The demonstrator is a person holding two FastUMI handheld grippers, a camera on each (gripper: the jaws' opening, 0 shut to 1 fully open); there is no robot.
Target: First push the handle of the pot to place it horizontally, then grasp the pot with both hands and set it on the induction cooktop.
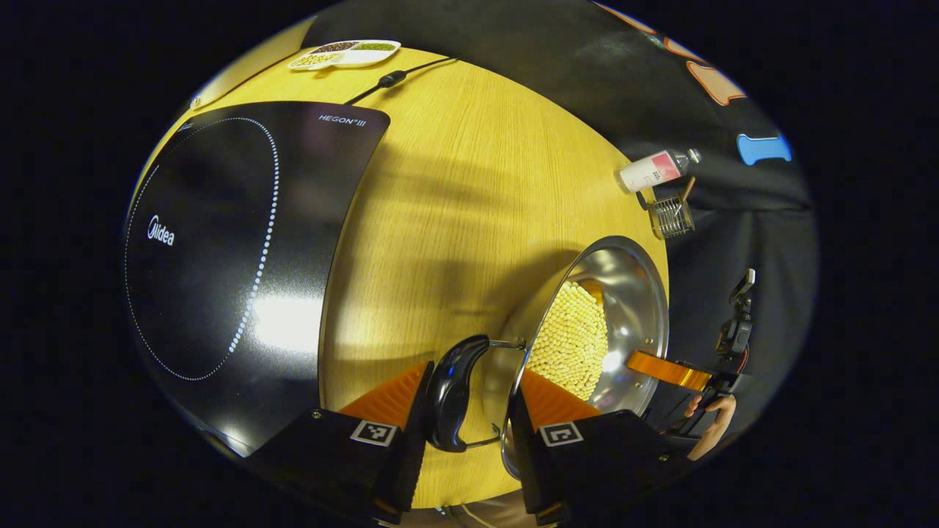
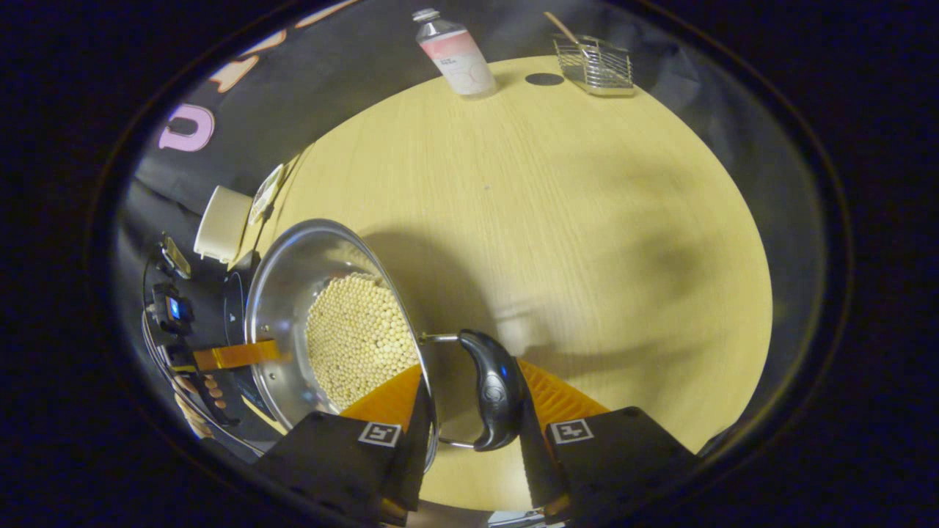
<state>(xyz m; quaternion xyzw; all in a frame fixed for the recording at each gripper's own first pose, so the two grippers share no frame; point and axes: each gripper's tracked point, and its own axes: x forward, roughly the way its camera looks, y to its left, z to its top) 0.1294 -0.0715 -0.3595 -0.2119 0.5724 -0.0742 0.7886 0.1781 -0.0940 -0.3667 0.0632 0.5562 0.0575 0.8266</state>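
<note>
Hand-held grippers (image 1: 463, 400) (image 2: 469, 403) straddling pot (image 1: 587, 337) handles

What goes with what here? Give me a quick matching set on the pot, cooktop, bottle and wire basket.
Things:
1. pot
2. cooktop
3. bottle
4. wire basket

States:
A. black and bare
B. holds pale beads
C. pink label
D. a stick stands in it

Pairs: 1-B, 2-A, 3-C, 4-D

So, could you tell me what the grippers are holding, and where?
The pot: each gripper straddles the rim and one black side handle; whether the fingers actually press cannot be told.
</note>
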